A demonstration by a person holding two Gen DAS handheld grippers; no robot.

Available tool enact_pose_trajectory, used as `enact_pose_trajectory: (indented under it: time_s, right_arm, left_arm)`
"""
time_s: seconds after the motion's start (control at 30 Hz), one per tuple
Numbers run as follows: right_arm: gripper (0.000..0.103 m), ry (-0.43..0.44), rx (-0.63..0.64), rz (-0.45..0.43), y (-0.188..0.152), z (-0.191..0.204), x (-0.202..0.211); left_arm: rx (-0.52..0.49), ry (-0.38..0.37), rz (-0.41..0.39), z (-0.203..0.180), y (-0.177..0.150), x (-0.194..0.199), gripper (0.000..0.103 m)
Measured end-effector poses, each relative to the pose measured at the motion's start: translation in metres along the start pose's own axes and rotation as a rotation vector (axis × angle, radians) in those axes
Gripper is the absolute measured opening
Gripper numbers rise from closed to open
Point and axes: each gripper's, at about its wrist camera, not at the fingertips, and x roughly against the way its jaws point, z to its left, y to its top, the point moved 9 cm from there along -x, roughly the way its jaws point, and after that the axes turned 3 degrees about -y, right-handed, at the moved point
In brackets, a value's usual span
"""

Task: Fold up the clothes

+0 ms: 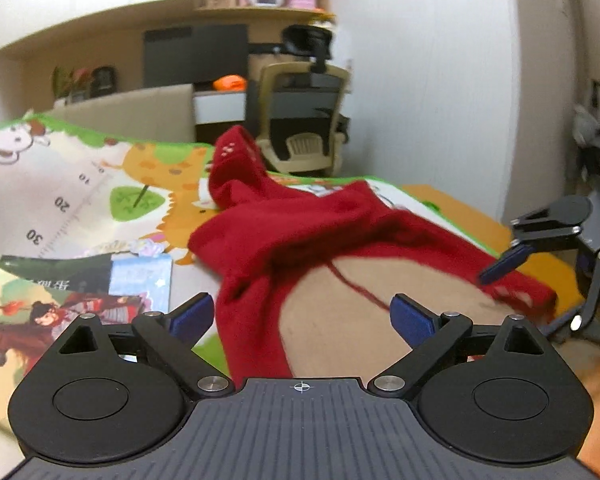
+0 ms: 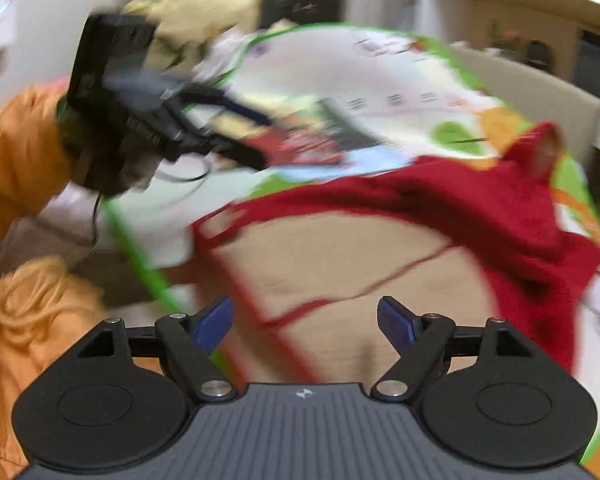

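Observation:
A red garment (image 1: 300,224) with a tan panel (image 1: 340,300) lies spread and rumpled on a cartoon play mat (image 1: 80,184). One red sleeve (image 1: 236,152) stands up at the far side. My left gripper (image 1: 302,316) is open just above the garment's near edge, nothing between its blue pads (image 1: 192,316). The right gripper (image 1: 528,280) hovers open by the garment's red hem corner on the right. In the blurred right wrist view, my right gripper (image 2: 306,320) is open over the tan panel (image 2: 340,256), and the left gripper (image 2: 262,142) is open at the upper left, held by a hand in an orange sleeve (image 2: 16,148).
A beige office chair (image 1: 304,120) and a cardboard box (image 1: 132,112) stand beyond the mat's far edge. A printed picture sheet (image 1: 72,296) lies on the mat to the left. Orange fabric (image 2: 32,312) is bunched at the left, off the mat's green edge (image 2: 140,264).

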Motion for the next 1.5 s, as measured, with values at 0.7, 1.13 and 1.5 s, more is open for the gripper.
enact_pose_trajectory:
  time_s: [0.7, 1.13, 1.5]
  right_arm:
    - [0.051, -0.282, 0.282, 0.02, -0.015, 0.011, -0.029]
    - [0.054, 0.015, -0.622, -0.017, -0.024, -0.119, -0.01]
    - [0.082, -0.319, -0.141, -0.015, -0.093, -0.055, 0.068]
  left_arm:
    - [-0.18, -0.078, 0.196, -0.041, -0.07, 0.018, 0.101]
    - [-0.372, 0.12, 0.206, -0.013, -0.032, -0.059, 0.101]
    - [0.03, 0.072, 0.06, 0.032, 0.016, -0.086, 0.102]
